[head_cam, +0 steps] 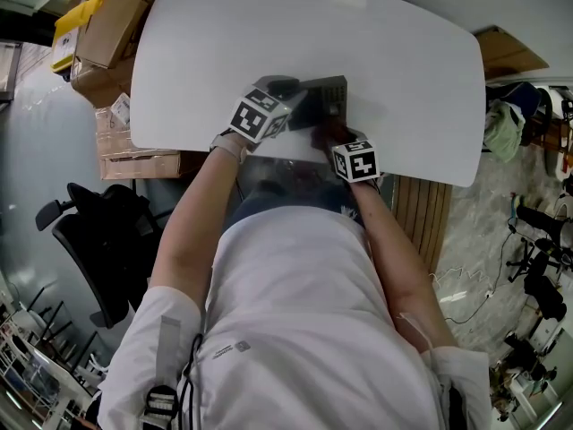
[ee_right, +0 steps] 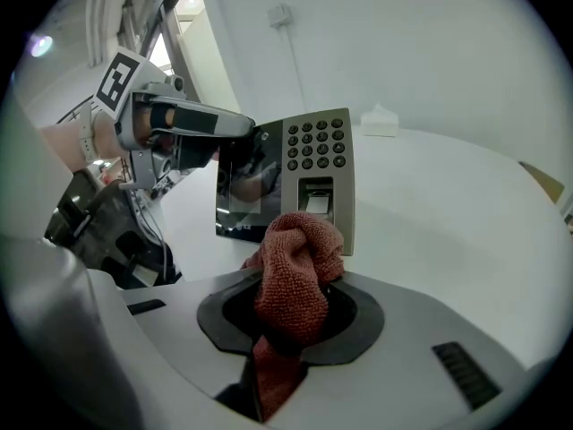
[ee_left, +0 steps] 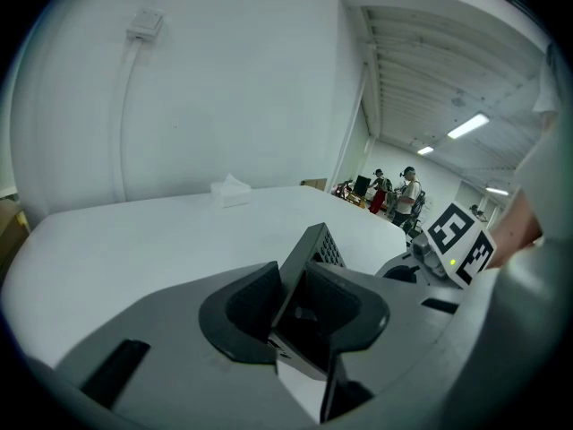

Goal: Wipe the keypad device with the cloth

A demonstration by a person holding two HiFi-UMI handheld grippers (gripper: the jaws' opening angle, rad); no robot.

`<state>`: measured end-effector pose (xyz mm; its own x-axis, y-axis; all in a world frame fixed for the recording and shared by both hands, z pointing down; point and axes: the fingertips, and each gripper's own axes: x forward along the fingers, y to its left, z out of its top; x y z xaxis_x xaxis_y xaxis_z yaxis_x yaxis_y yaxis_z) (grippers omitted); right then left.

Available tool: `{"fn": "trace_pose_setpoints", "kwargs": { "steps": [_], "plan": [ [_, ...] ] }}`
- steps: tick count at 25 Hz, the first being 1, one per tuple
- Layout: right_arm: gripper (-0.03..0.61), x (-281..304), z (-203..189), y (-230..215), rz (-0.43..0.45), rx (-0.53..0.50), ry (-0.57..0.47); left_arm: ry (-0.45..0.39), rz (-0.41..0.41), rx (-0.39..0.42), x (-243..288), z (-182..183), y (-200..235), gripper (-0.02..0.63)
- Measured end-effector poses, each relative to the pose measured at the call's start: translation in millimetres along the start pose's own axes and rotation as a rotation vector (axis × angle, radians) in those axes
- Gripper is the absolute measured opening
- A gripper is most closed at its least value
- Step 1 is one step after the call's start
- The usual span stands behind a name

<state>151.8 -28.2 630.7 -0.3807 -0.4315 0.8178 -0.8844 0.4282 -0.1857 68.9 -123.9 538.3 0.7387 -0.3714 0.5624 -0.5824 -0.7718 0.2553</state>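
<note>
Left gripper (ee_left: 300,312) clamps keypad device (ee_right: 318,159); right gripper (ee_right: 291,316) clamps cloth (ee_right: 300,258).

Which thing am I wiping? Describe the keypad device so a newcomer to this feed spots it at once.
Start at the big white rounded table; near its front edge the left gripper holds up a flat grey rectangular keypad device. Unlike the reddish-brown terry cloth nearby, it has a grid of dark round keys above a small window, with a glossy dark screen alongside.
</note>
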Motion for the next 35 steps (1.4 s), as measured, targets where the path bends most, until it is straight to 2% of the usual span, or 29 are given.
{"fn": "trace_pose_setpoints", "kwargs": {
  "steps": [8,16,23,27,35],
  "plan": [
    [0.092,-12.5,13.9,0.7,0.021,-0.026,0.017,-0.003,0.001,0.004,-0.6,0.7,-0.9,0.101],
    [0.092,-39.8,96.3,2.8,0.008,-0.085,-0.133,-0.005,-0.004,0.006,0.0,-0.7,0.1,0.101],
    [0.092,-42.1,147.9,2.0,-0.009,-0.155,-0.168,-0.003,-0.003,0.011,0.8,-0.4,0.3,0.1],
    [0.092,-34.0,153.6,3.9,-0.019,-0.185,-0.145,-0.006,-0.005,0.011,1.7,-2.0,1.4,0.1],
    [0.092,-30.5,148.4,2.9,-0.044,-0.168,-0.166,-0.012,-0.011,0.007,1.5,-0.3,0.2,0.1]
  ]
}}
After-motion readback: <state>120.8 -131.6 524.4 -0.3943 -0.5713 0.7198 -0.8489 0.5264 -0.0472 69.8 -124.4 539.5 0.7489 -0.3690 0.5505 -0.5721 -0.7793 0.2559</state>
